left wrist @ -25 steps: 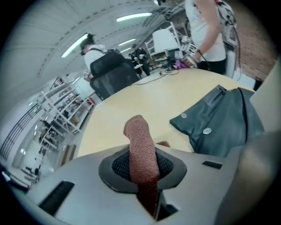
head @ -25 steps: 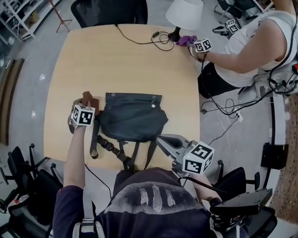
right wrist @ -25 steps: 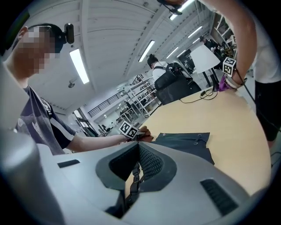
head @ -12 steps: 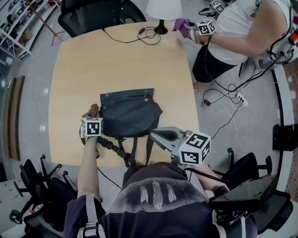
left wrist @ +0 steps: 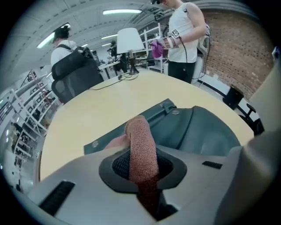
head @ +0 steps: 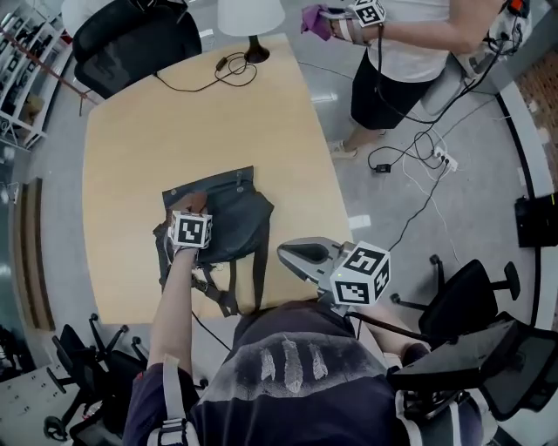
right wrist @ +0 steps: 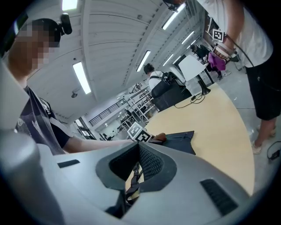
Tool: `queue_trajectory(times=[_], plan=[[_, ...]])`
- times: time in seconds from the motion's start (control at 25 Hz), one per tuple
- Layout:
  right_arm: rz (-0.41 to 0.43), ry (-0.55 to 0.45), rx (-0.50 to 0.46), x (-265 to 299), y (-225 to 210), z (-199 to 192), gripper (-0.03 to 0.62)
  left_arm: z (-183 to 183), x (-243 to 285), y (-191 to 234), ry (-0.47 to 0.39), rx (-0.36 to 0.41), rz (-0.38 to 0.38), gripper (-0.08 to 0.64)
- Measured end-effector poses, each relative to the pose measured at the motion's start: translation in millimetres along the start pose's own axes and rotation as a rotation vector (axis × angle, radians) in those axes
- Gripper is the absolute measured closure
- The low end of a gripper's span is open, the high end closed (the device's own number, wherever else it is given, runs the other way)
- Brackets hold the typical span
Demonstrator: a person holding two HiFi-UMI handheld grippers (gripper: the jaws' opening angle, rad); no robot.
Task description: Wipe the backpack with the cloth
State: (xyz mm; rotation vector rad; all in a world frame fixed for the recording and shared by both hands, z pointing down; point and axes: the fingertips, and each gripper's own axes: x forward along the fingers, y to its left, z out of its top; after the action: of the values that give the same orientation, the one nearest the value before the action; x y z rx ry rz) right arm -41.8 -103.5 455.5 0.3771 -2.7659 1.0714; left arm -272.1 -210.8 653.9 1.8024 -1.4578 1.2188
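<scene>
A dark grey-green backpack (head: 231, 218) lies flat near the table's front edge, straps (head: 218, 287) trailing toward me. My left gripper (head: 195, 209) is over its upper left flap, shut on a brown cloth (head: 197, 201). In the left gripper view the rolled cloth (left wrist: 140, 145) sticks out between the jaws of the left gripper (left wrist: 141, 171), over the backpack (left wrist: 206, 132). My right gripper (head: 301, 255) hovers off the table's front right edge, to the right of the backpack, shut and holding nothing. The right gripper view looks past the right gripper (right wrist: 138, 176) to the backpack (right wrist: 178, 140).
The wooden table (head: 174, 122) carries a white lamp (head: 250, 17) and a black cable (head: 214, 70) at its far end. Another person (head: 401, 35) stands at the far right holding a purple cloth (head: 316, 19). Office chairs (head: 131, 35) stand around, and cables lie on the floor.
My left gripper has carried the cloth from beside the backpack's left edge onto its flap. The head view has swung. The right gripper stays near the front edge.
</scene>
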Motion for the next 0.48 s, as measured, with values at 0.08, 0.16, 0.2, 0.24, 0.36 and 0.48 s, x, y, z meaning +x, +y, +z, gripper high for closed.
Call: queue_trajectory(times=[0.08,0.16,0.2,0.24,0.36,0.48], plan=[[-0.009,-0.009,0.006,-12,-5,-1,0.589,19,11,-30,0.003,0.061,-0.033,0.502],[-0.022,-0.02,0.012,-25,-9,-2,0.589,41,19,-58,-0.017,0.08,-0.079,0.502],[-0.03,-0.027,0.015,-31,-11,-3,0.589,53,20,-71,-0.028,0.086,-0.111,0.502],[-0.039,-0.033,0.02,-36,-13,-3,0.589,64,20,-84,-0.035,0.103,-0.145,0.502],[-0.053,-0.045,0.027,-43,-21,-1,0.589,84,24,-114,-0.019,0.21,-0.202,0.502],[-0.033,-0.046,0.017,-43,-26,5,0.589,99,16,-139,-0.033,0.267,-0.27,0.502]])
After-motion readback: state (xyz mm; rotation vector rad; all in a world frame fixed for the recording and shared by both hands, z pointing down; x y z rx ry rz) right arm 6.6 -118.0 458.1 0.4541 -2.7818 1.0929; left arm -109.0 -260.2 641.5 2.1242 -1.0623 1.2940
